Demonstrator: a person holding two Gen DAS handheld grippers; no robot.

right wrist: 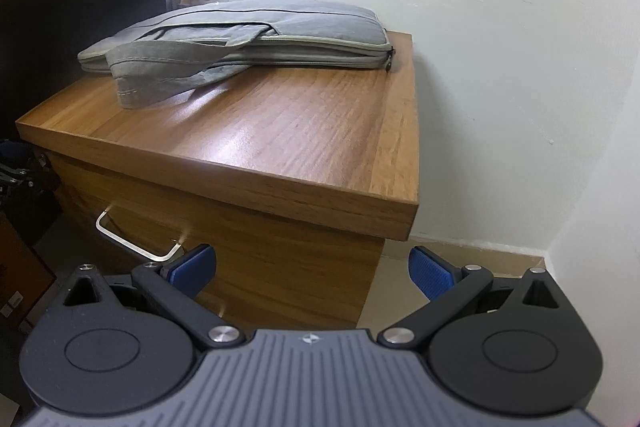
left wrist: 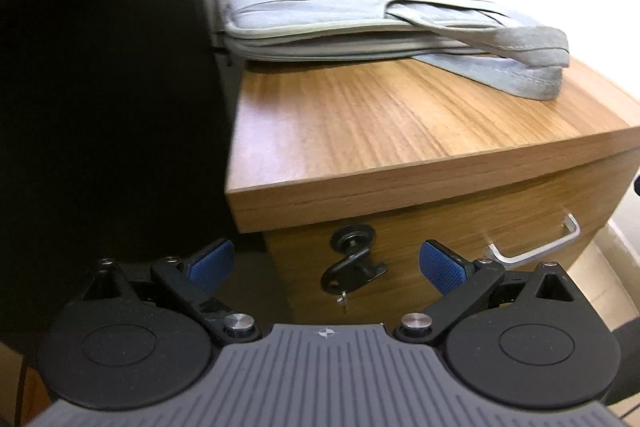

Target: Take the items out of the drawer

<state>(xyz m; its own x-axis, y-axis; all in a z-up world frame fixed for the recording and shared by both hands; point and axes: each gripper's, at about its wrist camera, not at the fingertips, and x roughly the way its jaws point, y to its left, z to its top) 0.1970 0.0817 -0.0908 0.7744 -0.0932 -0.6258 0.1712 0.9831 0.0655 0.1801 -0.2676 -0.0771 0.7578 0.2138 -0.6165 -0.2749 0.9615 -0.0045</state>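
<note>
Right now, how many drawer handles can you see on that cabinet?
1. A metal handle sits on the top drawer front, right of the lock with its key. Lower drawers fall outside both views, so more may be hidden.

Your left gripper [left wrist: 326,267] hangs with its blue-padded fingers [left wrist: 442,267] spread wide and nothing between them. Straight ahead of it, between the fingertips, sits the drawer front [left wrist: 460,223] of a wooden cabinet [left wrist: 380,115], with a black lock [left wrist: 352,237] and a key [left wrist: 348,273] dangling from it. Just beyond your right finger is the metal handle [left wrist: 536,247]. Farther ahead and higher, a grey laptop bag [left wrist: 380,27] lies flat on the cabinet top. To your left everything is dark.
</note>
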